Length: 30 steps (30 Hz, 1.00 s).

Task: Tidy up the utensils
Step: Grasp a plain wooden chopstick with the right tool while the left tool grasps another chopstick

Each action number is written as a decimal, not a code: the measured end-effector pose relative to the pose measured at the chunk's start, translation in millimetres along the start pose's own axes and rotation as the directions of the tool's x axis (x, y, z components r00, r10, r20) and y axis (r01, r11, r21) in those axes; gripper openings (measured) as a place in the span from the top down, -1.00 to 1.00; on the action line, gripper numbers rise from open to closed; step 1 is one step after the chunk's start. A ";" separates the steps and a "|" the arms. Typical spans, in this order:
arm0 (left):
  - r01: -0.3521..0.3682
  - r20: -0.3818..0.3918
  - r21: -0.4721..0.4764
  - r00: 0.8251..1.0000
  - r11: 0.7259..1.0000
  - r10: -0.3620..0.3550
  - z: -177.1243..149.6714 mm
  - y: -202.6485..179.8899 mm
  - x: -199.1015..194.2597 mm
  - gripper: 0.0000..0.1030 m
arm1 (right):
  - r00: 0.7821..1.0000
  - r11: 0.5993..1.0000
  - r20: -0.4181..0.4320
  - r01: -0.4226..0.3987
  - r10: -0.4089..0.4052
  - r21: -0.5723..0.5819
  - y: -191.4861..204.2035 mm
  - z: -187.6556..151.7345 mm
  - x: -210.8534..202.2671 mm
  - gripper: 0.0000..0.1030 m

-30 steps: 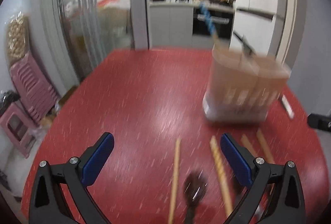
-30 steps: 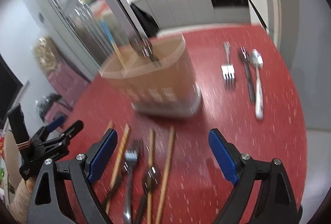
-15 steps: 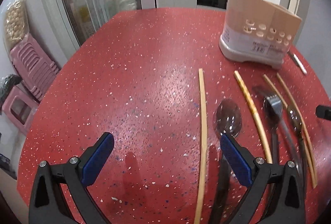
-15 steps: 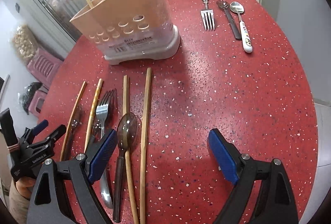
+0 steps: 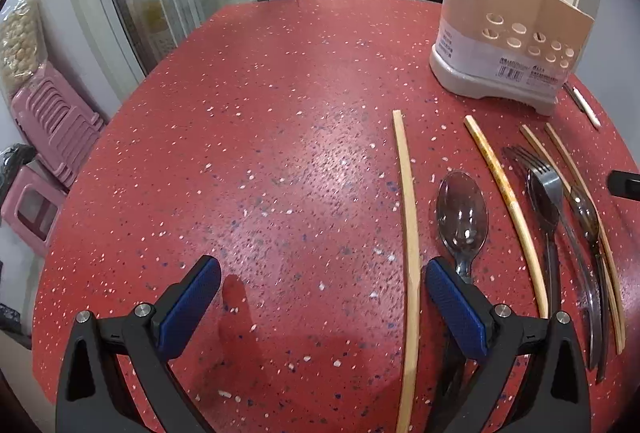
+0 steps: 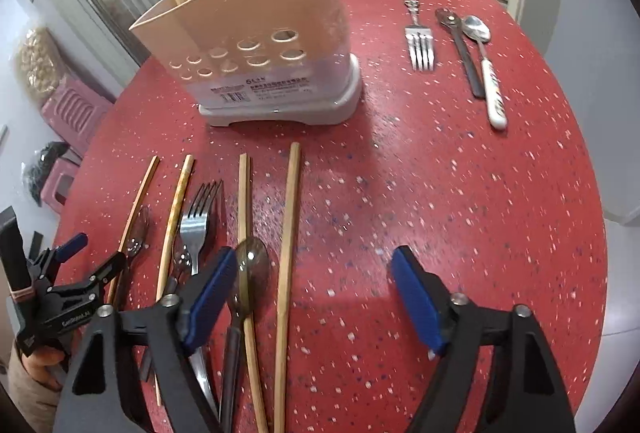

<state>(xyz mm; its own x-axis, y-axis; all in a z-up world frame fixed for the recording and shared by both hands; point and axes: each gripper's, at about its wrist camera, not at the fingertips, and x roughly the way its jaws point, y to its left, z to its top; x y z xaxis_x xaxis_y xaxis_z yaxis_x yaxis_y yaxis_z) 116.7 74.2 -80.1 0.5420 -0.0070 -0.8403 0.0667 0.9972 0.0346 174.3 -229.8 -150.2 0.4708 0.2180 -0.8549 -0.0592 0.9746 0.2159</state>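
Bright, even indoor light; soft glare on the red bench [image 5: 304, 137] ahead of the tongs [image 5: 320, 297], faint shadows beneath them, curved dark fisheye corners.

Left gripper [image 5: 318, 291] is hanging over the red speckled table [image 5: 248, 137] with its jaws gaping and only bare tabletop between them. A pale chopstick [image 5: 409, 217] is lying just inside the right pad, a dark see-through spoon [image 5: 462, 217] is sitting right beside it, and the beige utensil caddy [image 5: 508, 33] is standing further back.
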 end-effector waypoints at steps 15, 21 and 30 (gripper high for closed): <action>0.076 -0.064 0.092 0.995 0.993 -0.070 29.3 -10.3 15.7 -1.00 | 0.978 0.974 -0.122 0.145 -0.167 -0.173 29.3 25.7 36.8 0.11; 0.129 -0.128 0.121 0.985 0.984 -0.113 43.1 -13.3 20.6 -0.76 | 0.973 0.964 -0.148 0.142 -0.178 -0.226 39.6 28.6 39.0 0.31; 0.194 -0.208 0.204 0.966 0.959 -0.151 59.0 -35.3 24.3 0.13 | 0.984 0.967 -0.127 0.090 -0.123 -0.239 49.7 22.0 28.7 0.87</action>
<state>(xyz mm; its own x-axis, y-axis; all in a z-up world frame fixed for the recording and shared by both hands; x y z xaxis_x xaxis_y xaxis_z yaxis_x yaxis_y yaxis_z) 177.0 34.5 -69.8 0.3394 -0.1422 -0.9298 0.3405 0.9400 -0.0194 204.2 -176.2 -153.6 0.3593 0.1015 -0.9277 -0.2255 0.9741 0.0192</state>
